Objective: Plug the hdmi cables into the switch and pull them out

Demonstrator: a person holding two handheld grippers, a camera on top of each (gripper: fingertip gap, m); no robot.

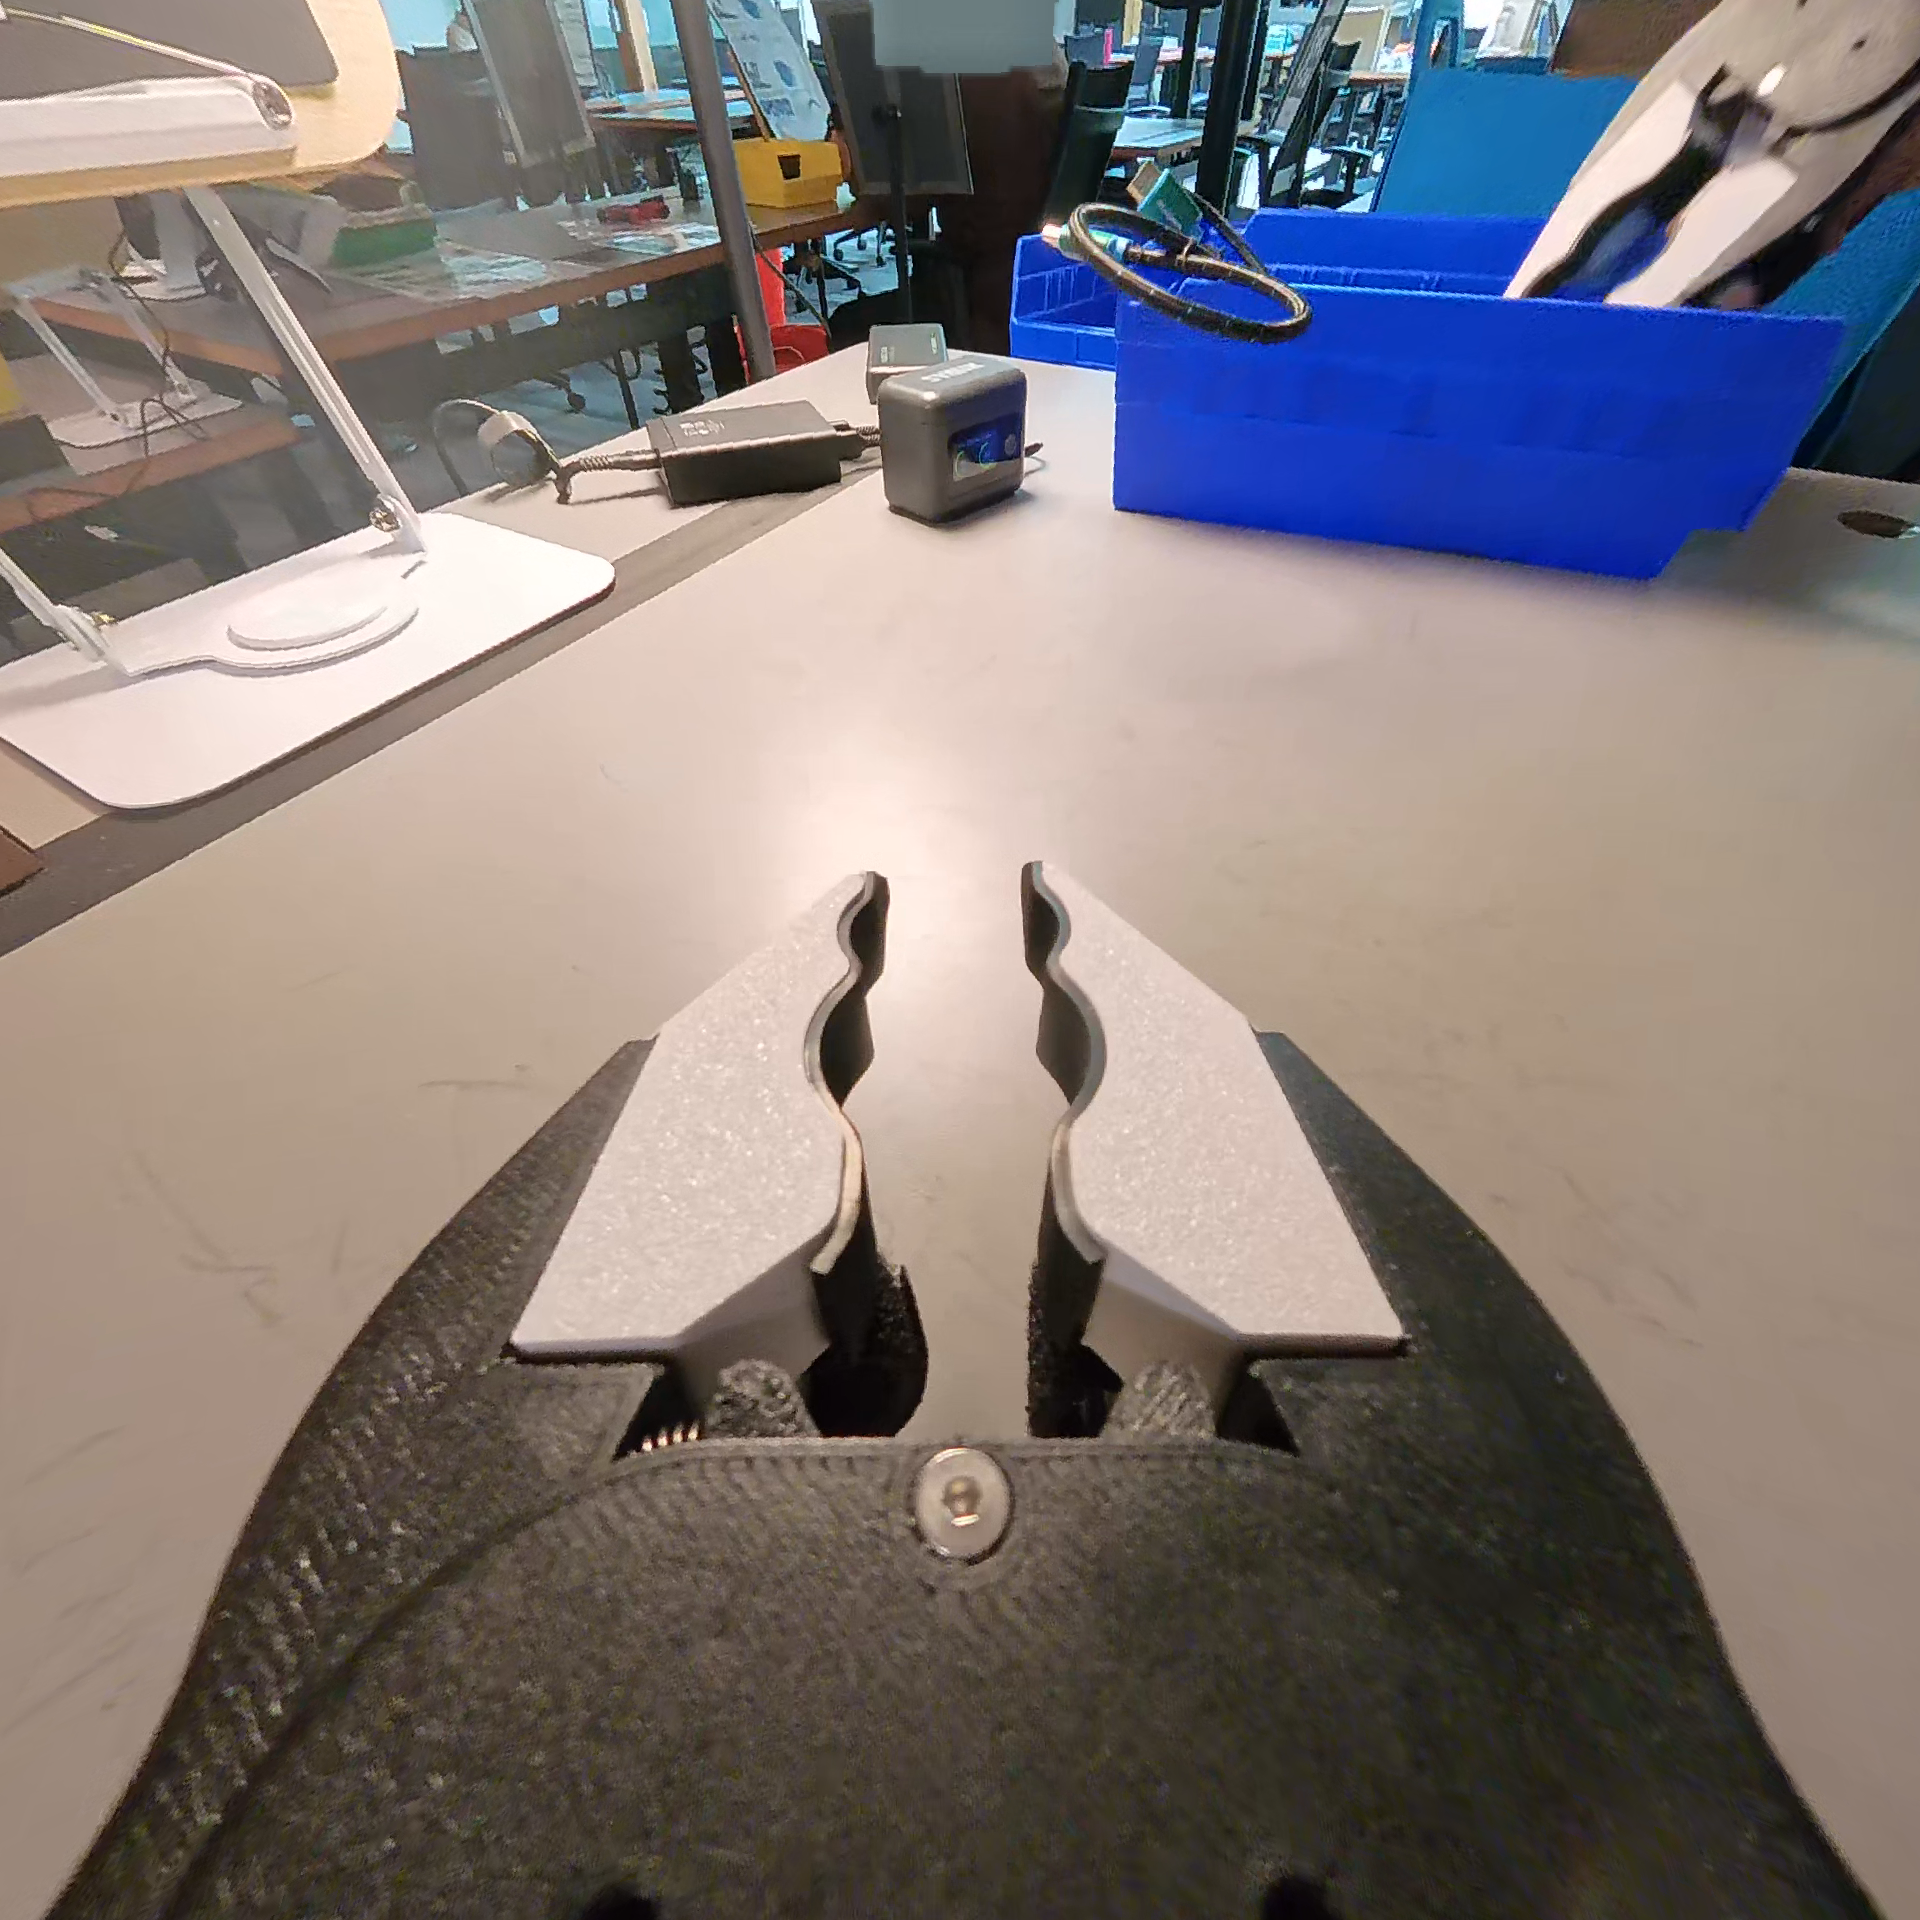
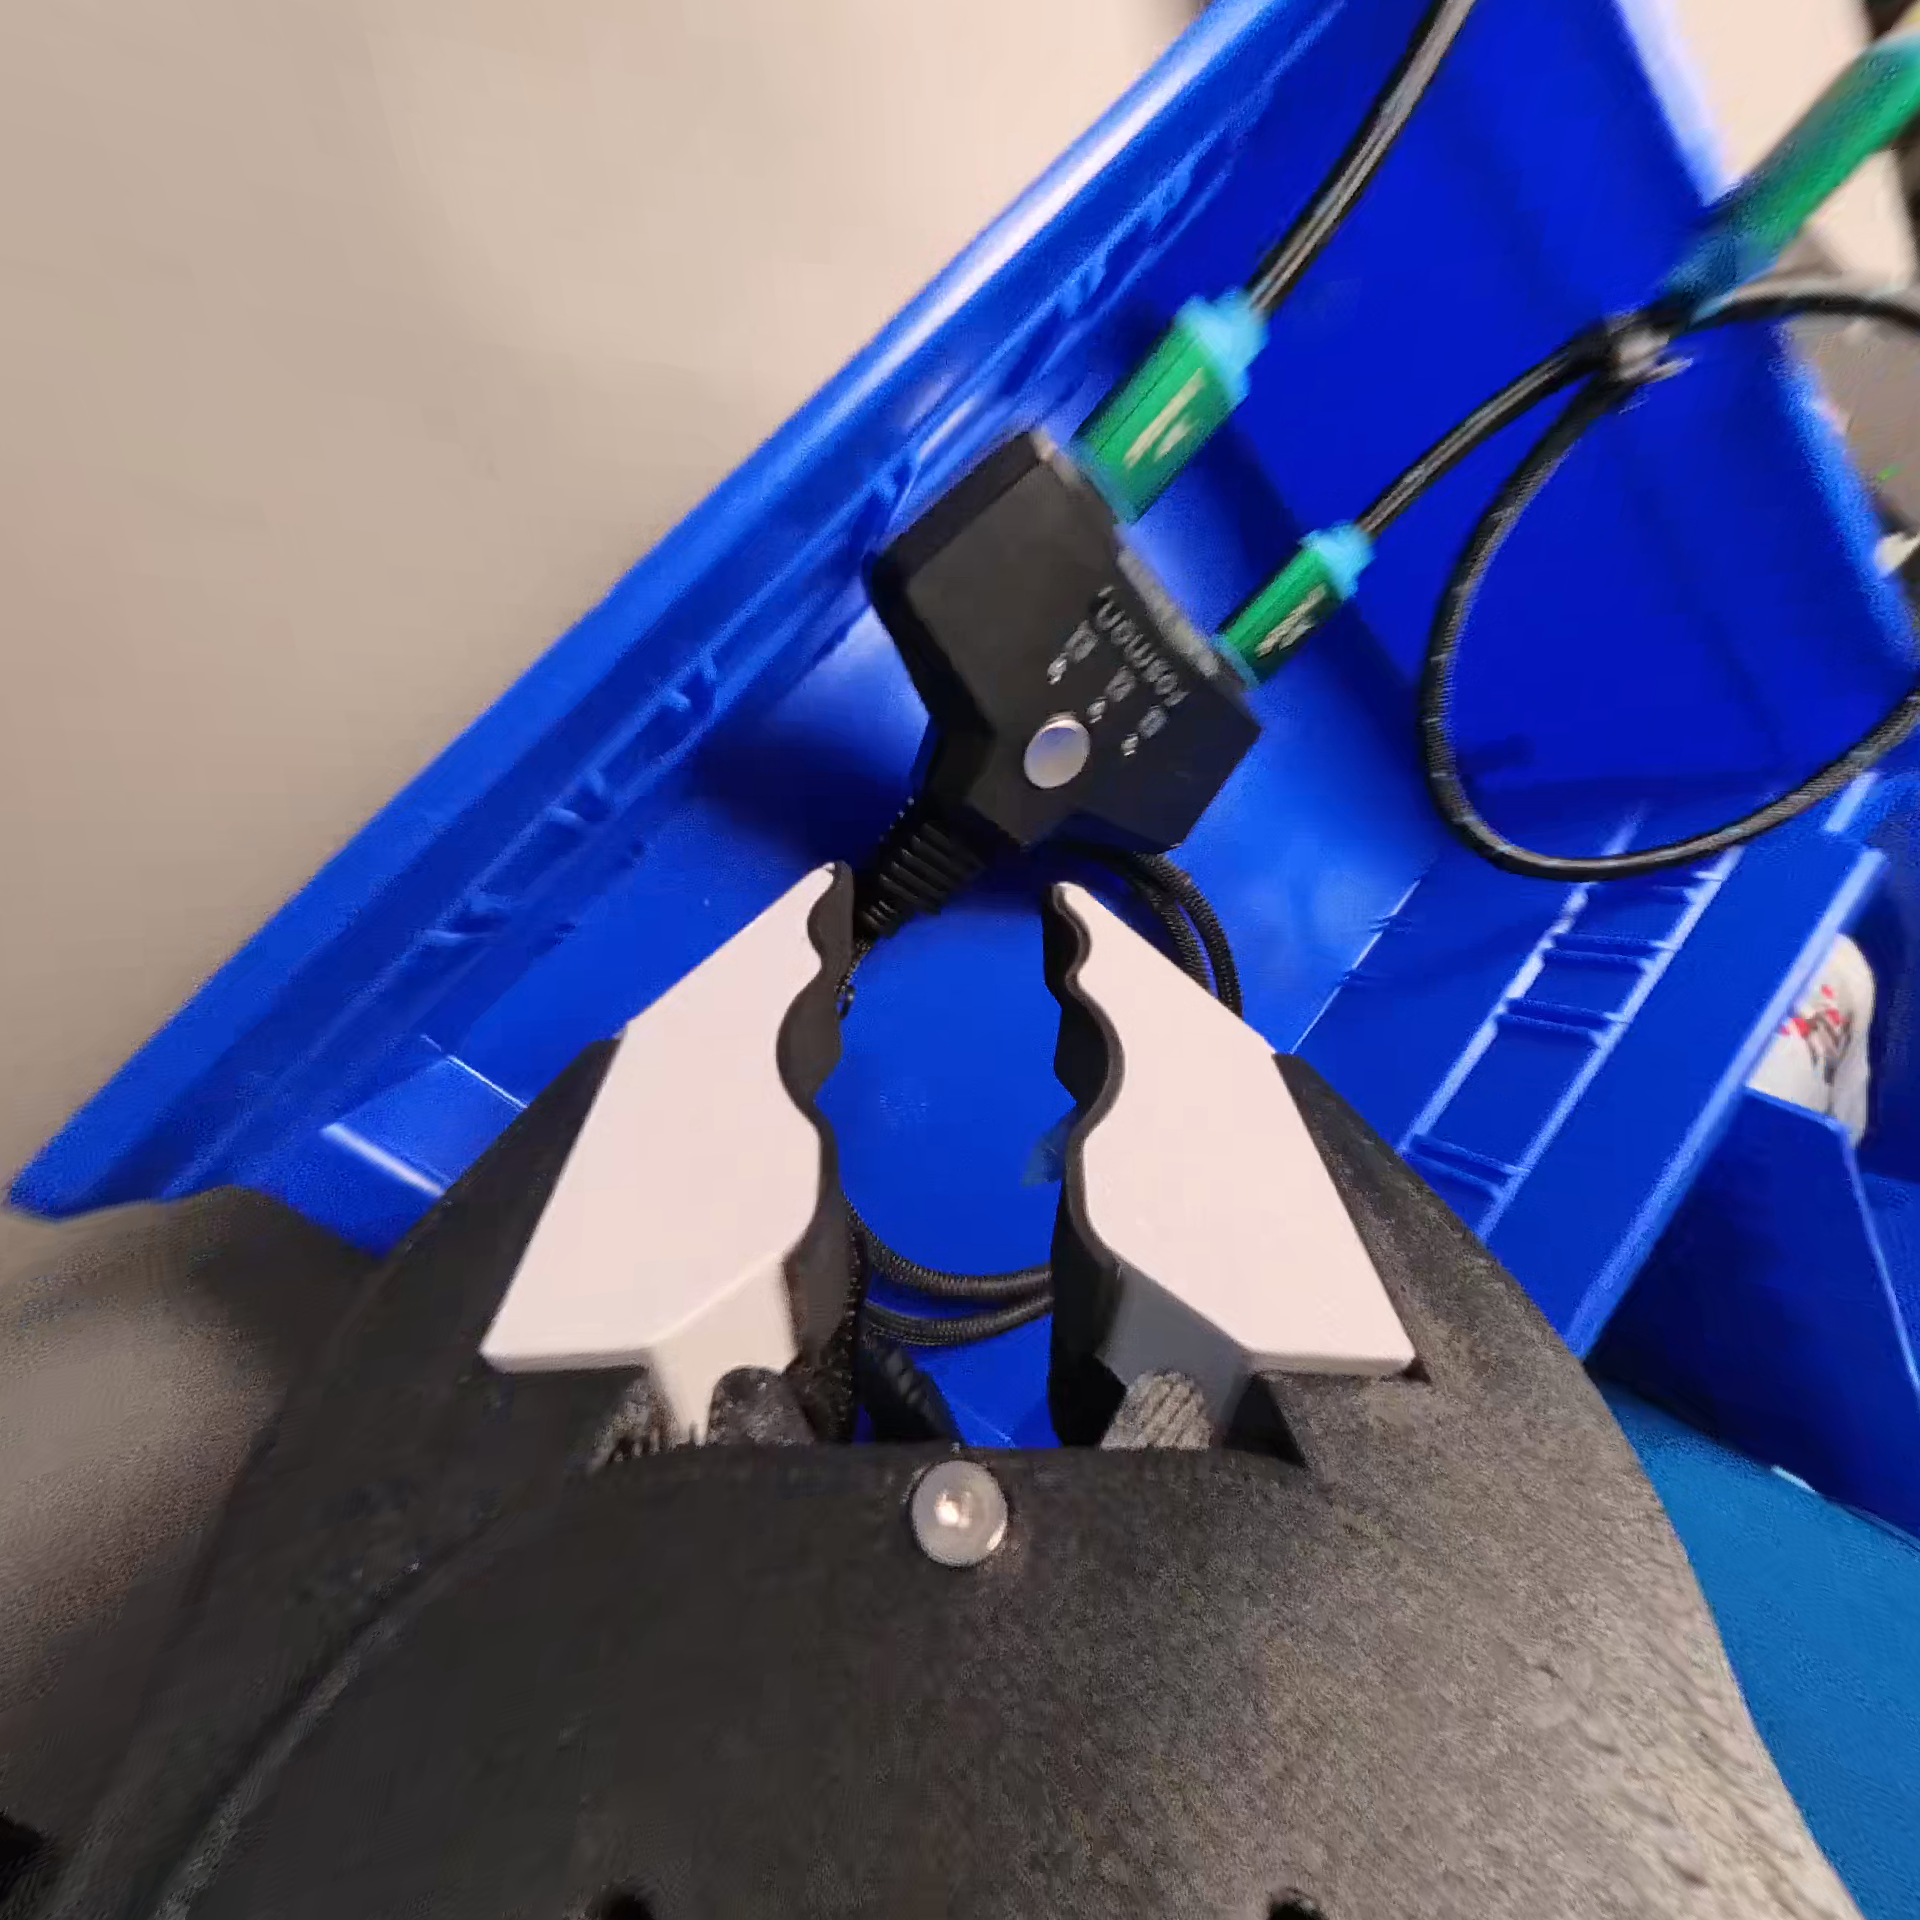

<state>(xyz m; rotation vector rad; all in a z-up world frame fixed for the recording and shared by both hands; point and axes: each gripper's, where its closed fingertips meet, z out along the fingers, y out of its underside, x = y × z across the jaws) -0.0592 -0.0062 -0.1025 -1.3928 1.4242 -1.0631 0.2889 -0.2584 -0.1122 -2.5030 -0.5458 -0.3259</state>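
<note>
The switch (image 2: 1060, 665) lies in the blue bin (image 2: 644, 665) with two green plugs (image 2: 1153, 416) seated in its far edge; its long axis runs from the tail cable nearest the right tool (image 2: 945, 904) up and away to the plugs. That tool is spread and empty, so I would centre it on the switch body, not the cable, before closing. The left tool (image 1: 954, 894) is spread over the bare surface (image 1: 1351, 831).
</note>
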